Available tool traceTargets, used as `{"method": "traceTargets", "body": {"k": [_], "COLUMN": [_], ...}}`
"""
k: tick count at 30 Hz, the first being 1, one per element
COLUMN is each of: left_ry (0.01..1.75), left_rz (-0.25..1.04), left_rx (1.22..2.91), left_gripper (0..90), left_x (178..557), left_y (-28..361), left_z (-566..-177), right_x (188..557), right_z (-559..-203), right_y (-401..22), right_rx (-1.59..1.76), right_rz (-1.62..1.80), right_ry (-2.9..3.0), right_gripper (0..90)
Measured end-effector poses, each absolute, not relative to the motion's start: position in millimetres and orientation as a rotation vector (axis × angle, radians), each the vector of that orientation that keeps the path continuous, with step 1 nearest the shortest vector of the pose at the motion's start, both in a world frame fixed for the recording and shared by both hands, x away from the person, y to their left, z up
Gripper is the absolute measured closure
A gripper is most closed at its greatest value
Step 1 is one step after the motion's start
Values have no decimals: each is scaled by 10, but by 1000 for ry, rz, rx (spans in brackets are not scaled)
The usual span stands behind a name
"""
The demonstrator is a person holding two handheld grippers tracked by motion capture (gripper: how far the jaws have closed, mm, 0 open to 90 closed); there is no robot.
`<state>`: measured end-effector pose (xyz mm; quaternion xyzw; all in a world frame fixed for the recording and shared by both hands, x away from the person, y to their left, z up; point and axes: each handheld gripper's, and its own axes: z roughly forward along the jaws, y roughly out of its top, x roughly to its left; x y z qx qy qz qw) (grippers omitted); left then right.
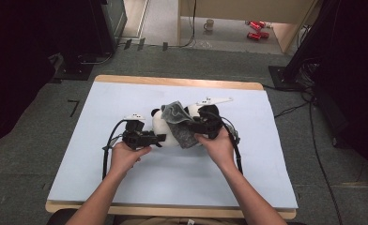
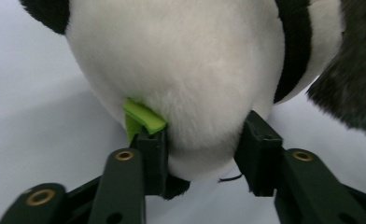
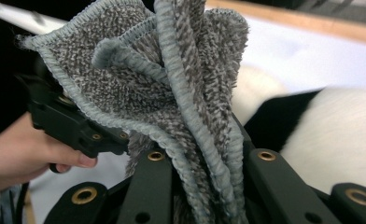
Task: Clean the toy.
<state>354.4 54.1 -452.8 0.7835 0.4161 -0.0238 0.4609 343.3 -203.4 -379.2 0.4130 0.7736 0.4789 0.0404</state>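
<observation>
Both grippers engaged: left gripper (image 2: 202, 154) pinches panda (image 2: 186, 70), right gripper (image 3: 204, 186) clamps cloth (image 3: 172, 84).

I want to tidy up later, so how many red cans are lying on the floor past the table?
2. Both lie side by side on the floor beyond the table's far edge: one can farther back, the other can just in front. More may be hidden.

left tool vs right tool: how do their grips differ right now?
The left tool clamps the plush panda by its rounded white end; the right tool is shut on the bunched grey cloth. The left tool's jaws stand apart around the plush; the right tool's jaws are close together. Both are black, hand-held, and loaded.
</observation>
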Motion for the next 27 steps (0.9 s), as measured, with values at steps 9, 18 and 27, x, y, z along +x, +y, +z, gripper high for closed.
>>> {"method": "traceTargets", "body": {"k": [9, 18, 27], "left_ry": [907, 950, 985], "left_rz": [127, 119, 80], "left_rx": [1981, 1957, 1963], "left_gripper": [208, 289, 354], "left_x": [3549, 3578, 3602], "left_y": [346, 331, 346], "left_z": [-4669, -4688, -4682], "right_x": [3552, 3574, 3659], "right_z": [-4083, -4065, -4008], "right_y": [-2025, -2014, -1667], "right_rx": [1325, 1357, 1282], "right_rz": [1360, 1354, 1295], "right_ry": [2393, 2384, 2440], "right_gripper": [782, 785, 780]}}
